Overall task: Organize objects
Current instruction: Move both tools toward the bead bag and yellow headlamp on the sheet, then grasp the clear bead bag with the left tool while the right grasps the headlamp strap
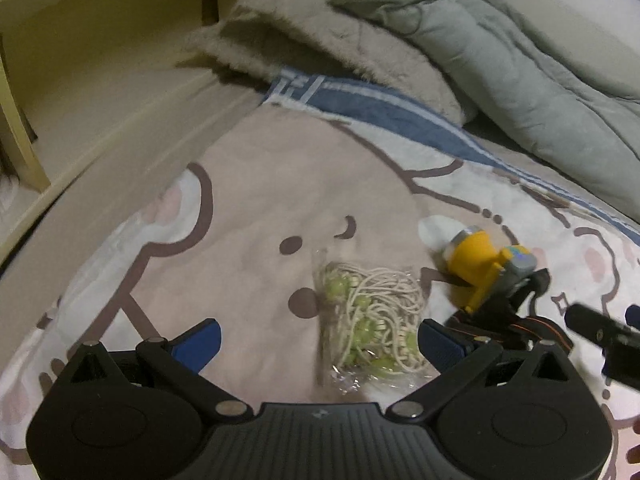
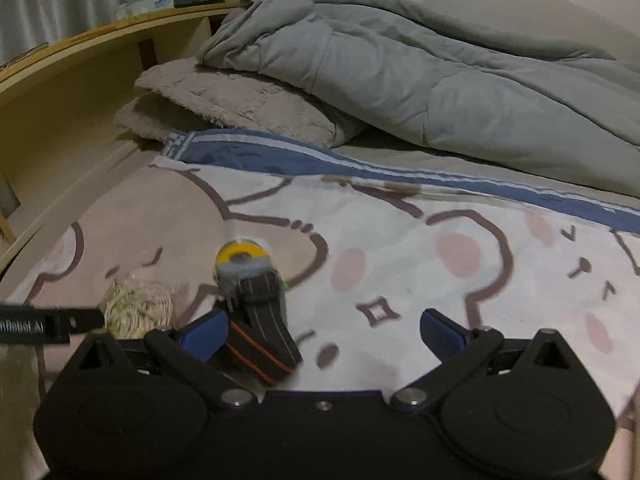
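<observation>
Two grippers, left (image 1: 319, 338) and right (image 2: 324, 334), hung wide apart, holding nothing. Clear plastic bag of cream cords and green beads (image 1: 370, 322) lay between the left's fingers; beside it the yellow toy on a black strap (image 2: 244, 276). Beyond, cartoon-bear blanket (image 2: 400, 240), grey duvet (image 2: 400, 76).

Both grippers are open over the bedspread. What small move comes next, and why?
Probably ease the left gripper forward and down around the clear bag of cords, then close. Its jaws are wide open with the bag lying between them. The right gripper is open too, with the yellow toy off by its left finger.
</observation>
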Demonstrator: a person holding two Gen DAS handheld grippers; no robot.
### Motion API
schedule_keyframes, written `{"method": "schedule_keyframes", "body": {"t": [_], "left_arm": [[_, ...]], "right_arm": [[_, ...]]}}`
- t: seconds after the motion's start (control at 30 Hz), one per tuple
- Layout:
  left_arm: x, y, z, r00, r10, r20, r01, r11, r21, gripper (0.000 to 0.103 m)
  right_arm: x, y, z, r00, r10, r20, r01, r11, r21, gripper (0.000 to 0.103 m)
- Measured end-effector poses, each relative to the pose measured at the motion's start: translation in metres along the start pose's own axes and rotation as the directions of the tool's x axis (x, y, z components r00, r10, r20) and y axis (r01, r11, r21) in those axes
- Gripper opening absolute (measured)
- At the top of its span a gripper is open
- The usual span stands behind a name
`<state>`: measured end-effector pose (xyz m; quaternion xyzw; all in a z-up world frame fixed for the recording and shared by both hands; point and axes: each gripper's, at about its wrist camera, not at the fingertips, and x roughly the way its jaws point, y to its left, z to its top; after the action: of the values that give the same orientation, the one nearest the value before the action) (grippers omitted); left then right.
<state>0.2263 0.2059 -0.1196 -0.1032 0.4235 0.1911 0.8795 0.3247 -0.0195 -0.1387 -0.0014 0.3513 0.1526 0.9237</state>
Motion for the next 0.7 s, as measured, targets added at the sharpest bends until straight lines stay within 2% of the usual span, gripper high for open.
{"method": "schedule_keyframes", "body": {"t": [0.1, 0.2, 0.4, 0.43, 0.5, 0.57, 0.6, 0.63, 0.67, 0.7], "left_arm": [[0.011, 0.002, 0.000, 1.000, 0.016, -0.017, -0.016, 1.000, -0.008, 0.103], [0.020, 0.003, -0.001, 0.999, 0.029, -0.032, -0.029, 1.000, -0.011, 0.103], [0.031, -0.002, -0.004, 0.998, -0.014, -0.064, 0.013, 1.000, -0.014, 0.103], [0.032, -0.004, -0.004, 0.997, -0.017, -0.069, 0.016, 1.000, -0.011, 0.103], [0.032, -0.008, -0.005, 0.997, -0.021, -0.071, 0.021, 1.000, -0.002, 0.103], [0.032, -0.012, -0.005, 0.997, -0.015, -0.073, 0.016, 1.000, 0.009, 0.103], [0.033, -0.015, -0.005, 0.997, -0.008, -0.077, 0.009, 1.000, 0.017, 0.103], [0.033, -0.016, -0.006, 0.997, -0.006, -0.081, 0.007, 1.000, 0.023, 0.103], [0.033, -0.017, -0.006, 0.997, -0.008, -0.082, 0.010, 1.000, 0.026, 0.103], [0.033, -0.017, -0.007, 0.996, -0.011, -0.084, 0.013, 1.000, 0.025, 0.103]], "right_arm": [[0.011, 0.006, 0.001, 1.000, 0.005, 0.030, -0.006, 1.000, 0.013, 0.103], [0.024, 0.011, 0.000, 1.000, 0.016, 0.009, -0.016, 1.000, 0.019, 0.103], [0.045, 0.014, -0.007, 0.999, 0.017, -0.041, -0.015, 0.999, 0.047, 0.103], [0.048, 0.013, -0.008, 0.999, 0.022, -0.049, -0.020, 0.999, 0.049, 0.099], [0.052, 0.012, -0.010, 0.996, 0.039, -0.083, -0.034, 0.998, 0.059, 0.084], [0.054, 0.010, -0.011, 0.989, 0.066, -0.131, -0.056, 0.996, 0.073, 0.056], [0.055, 0.010, -0.011, 0.986, 0.083, -0.145, -0.072, 0.995, 0.076, 0.048], [0.054, 0.011, -0.011, 0.982, 0.101, -0.159, -0.091, 0.993, 0.072, 0.033], [0.052, 0.012, -0.011, 0.980, 0.112, -0.166, -0.103, 0.993, 0.061, 0.022], [0.048, 0.014, -0.011, 0.979, 0.111, -0.169, -0.105, 0.993, 0.044, 0.020]]}}
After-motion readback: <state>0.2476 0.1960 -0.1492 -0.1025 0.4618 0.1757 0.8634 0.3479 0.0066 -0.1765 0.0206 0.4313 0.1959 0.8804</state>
